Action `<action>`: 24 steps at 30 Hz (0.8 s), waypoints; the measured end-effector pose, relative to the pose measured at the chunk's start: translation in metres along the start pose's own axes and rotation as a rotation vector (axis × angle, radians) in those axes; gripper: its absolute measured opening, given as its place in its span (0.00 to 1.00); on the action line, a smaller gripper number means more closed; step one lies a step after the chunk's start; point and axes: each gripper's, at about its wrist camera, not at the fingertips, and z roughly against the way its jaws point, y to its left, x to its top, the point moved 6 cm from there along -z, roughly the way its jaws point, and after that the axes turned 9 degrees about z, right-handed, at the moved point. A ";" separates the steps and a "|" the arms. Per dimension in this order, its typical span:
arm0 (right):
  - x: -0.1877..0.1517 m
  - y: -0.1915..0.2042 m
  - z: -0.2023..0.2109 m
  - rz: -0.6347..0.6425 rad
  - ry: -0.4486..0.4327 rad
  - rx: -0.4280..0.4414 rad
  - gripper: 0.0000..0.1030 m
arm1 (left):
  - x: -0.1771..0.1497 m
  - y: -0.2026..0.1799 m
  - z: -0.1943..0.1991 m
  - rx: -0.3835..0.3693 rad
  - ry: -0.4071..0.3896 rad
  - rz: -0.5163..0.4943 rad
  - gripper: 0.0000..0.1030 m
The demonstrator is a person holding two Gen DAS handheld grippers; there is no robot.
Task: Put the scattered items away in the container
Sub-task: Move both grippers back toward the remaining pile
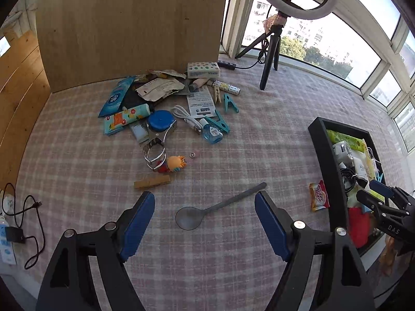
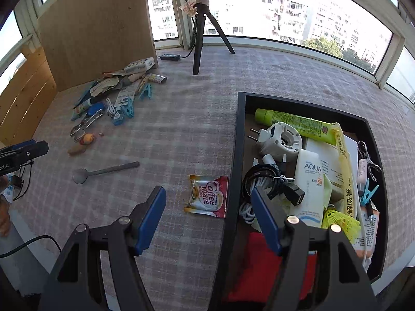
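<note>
The black container point(image 2: 234, 140) sits on the right of the checked tablecloth point(image 2: 181, 119), already crowded with a green tube point(image 2: 293, 124), a white round plug point(image 2: 281, 140), an AQUA sunscreen bottle point(image 2: 310, 181), coiled cables point(image 2: 262, 178) and a red item point(image 2: 249, 267). A Coffee mate sachet point(image 2: 207, 195) lies just beside its left wall. Further left, a grey spoon point(image 1: 207, 210) lies alone on the cloth, bowl toward the camera. The remaining clutter point(image 1: 166, 106) is heaped near the wooden board point(image 1: 129, 26). The left gripper point(image 1: 205, 217) hangs over the spoon with jaws spread wide, nothing between the pads. The right gripper point(image 2: 208, 216) is also spread and empty, straddling the container's left wall.
</note>
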 end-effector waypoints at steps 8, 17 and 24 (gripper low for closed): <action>0.003 0.032 0.008 0.032 -0.040 -0.013 0.65 | -0.011 0.025 0.015 0.082 -0.016 -0.011 0.75; 0.000 0.035 0.009 0.030 -0.031 -0.046 0.66 | -0.012 0.022 0.024 -0.024 -0.005 0.014 0.79; -0.001 0.035 0.006 0.029 -0.020 -0.045 0.66 | -0.009 0.020 0.024 -0.054 -0.004 0.027 0.85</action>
